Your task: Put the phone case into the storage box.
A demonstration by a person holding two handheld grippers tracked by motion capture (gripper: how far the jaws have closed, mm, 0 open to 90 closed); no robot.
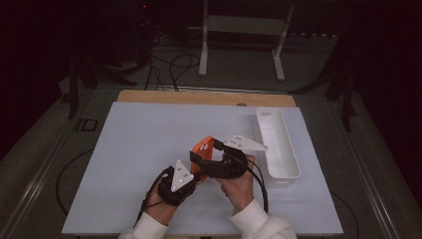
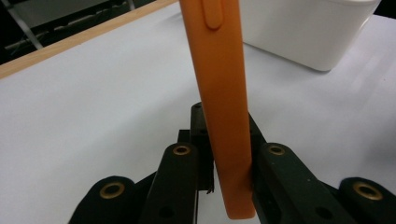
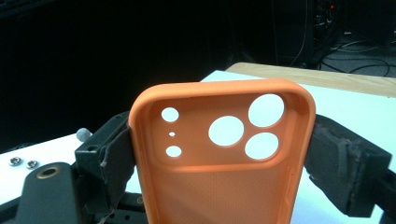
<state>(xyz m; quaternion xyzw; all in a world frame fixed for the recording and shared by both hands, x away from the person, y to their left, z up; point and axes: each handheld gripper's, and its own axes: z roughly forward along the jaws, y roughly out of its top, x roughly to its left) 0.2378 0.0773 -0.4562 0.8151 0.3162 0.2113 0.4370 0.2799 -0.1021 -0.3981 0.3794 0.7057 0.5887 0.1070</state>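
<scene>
Orange phone case (image 3: 219,163) upright, camera holes topmost, between both tongs.

The high view looked forward and down from above the person's side, taking in the whole white surface (image 1: 149,149). The left gripper view rode low, facing along its black jaws, very near the edge of the orange plastic phone case (image 2: 224,116). The right gripper view faced the case's inner side closely. High and left views shared the white rectangular plastic bin (image 1: 283,159).
</scene>
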